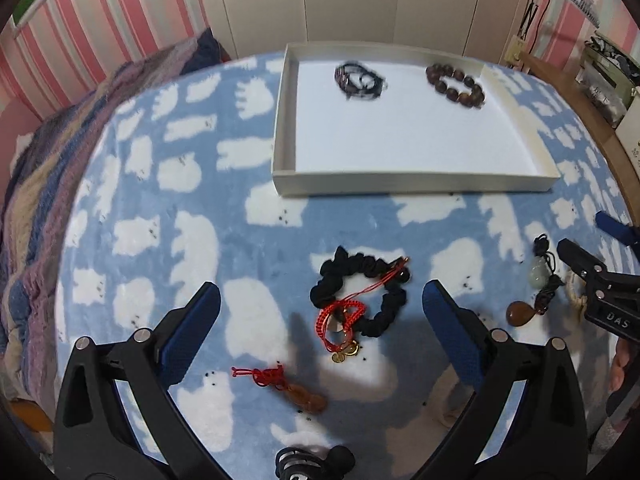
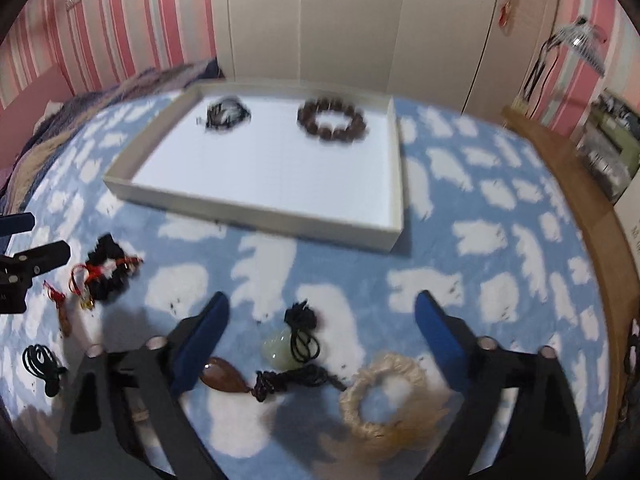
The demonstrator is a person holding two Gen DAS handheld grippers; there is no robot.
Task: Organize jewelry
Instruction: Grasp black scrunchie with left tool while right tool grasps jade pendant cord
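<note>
Left gripper (image 1: 320,304), black with blue-padded fingers (image 1: 192,332): fingers spread wide, holding nothing, raised over the blue fleece blanket with white bear shapes (image 1: 180,208). Between its fingertips lies the black fabric scrunchie (image 1: 360,292), overlapped by a red braided cord bracelet with a gold charm (image 1: 340,326). Nearer the camera than the scrunchie, a red knotted cord with a brown carved pendant (image 1: 288,388); nearer still, at the frame's lower edge, a black coiled cord (image 1: 308,460). To the right of the scrunchie, a pale green jade pendant on a black cord (image 1: 538,270) and a brown teardrop pendant (image 1: 520,314).

Right gripper (image 2: 322,312), same build: fingers (image 2: 200,344) likewise wide apart, empty. Between them lie the jade pendant (image 2: 278,346) and its black cord; the brown teardrop pendant (image 2: 224,378) lies right at the left finger, contact not discernible; a cream woven ring-shaped bracelet (image 2: 384,396) sits right of the teardrop.

Beyond the scrunchie, well apart from it, the shallow white rectangular tray (image 1: 412,184) rests on the blanket. At its far end lie a dark bundled bracelet (image 1: 360,80), blurred, and a brown wooden bead bracelet (image 1: 456,84), apart from each other. No object stands between the grippers and the tray.
</note>
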